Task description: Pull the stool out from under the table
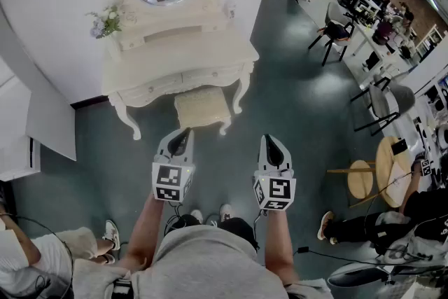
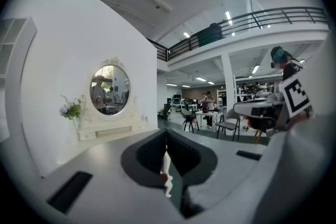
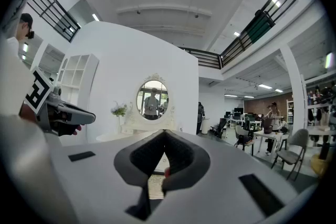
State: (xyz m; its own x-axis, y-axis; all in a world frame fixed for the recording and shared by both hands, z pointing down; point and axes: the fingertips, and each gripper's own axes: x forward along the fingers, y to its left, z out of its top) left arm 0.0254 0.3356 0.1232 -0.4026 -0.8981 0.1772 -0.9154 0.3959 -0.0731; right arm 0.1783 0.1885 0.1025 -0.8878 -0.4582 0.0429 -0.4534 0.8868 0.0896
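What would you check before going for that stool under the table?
1. Stool under table: ok, partly tucked in.
2. Left gripper empty: ok, jaws shut on nothing.
3. Right gripper empty: ok, same.
4. Jaws open for a grasp: not ok.
5. Grippers touching stool: not ok, both short of it.
6. Stool legs free: cannot tell, mostly hidden.

white wall (image 1: 42,3), teal floor (image 1: 294,94), office desks (image 1: 371,45)
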